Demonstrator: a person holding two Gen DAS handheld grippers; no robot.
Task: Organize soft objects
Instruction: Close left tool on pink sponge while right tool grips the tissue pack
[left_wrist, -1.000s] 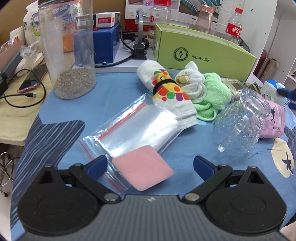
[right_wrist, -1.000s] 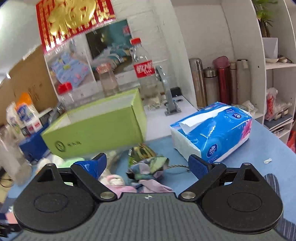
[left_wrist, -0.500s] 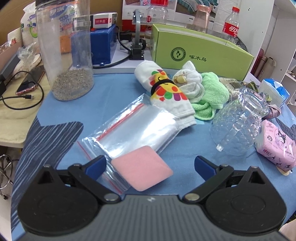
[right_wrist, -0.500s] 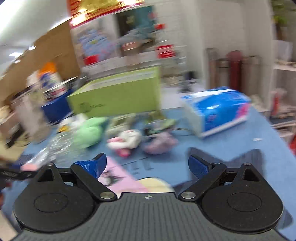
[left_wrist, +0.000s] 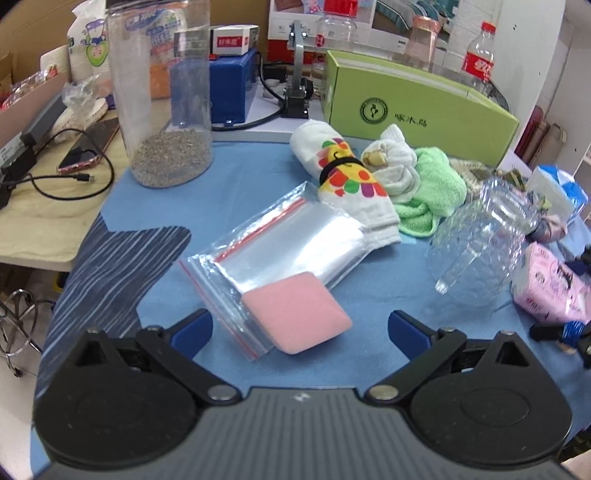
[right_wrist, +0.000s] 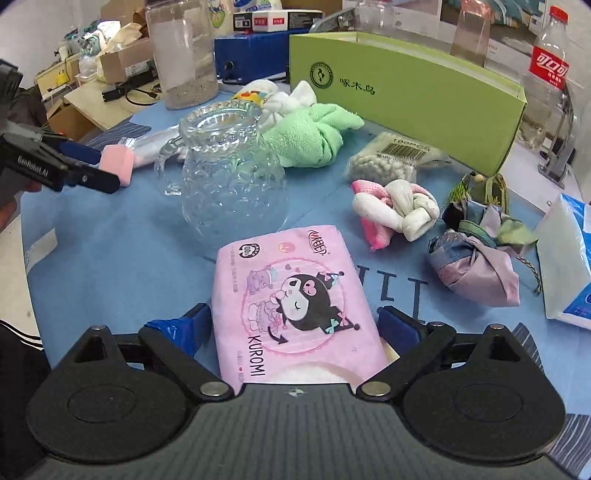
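Note:
A pink sponge (left_wrist: 295, 316) lies on a clear zip bag (left_wrist: 280, 251) on the blue cloth, just ahead of my open left gripper (left_wrist: 299, 326). A pink Kuromi tissue pack (right_wrist: 291, 299) lies between the open jaws of my right gripper (right_wrist: 295, 325); whether they touch it I cannot tell. The pack also shows in the left wrist view (left_wrist: 550, 288). A white sock with coloured dots (left_wrist: 347, 181), a white knotted cloth (left_wrist: 391, 162) and a green towel (right_wrist: 310, 133) lie at the back. A pink-white knotted sock (right_wrist: 391, 210) and a purple pouch (right_wrist: 476, 266) lie to the right.
A glass jug (right_wrist: 229, 173) lies on its side mid-table. A green box (right_wrist: 406, 77), a tall jar with grains (left_wrist: 162, 92), a blue box (left_wrist: 229, 88), a cotton-swab bag (right_wrist: 391, 158), a blue tissue pack (right_wrist: 565, 258) and a cola bottle (right_wrist: 546, 74) stand around.
My right gripper has swung down and left from facing the shelf to sit low over the table with the pink tissue pack between its jaws. My left gripper has barely moved.

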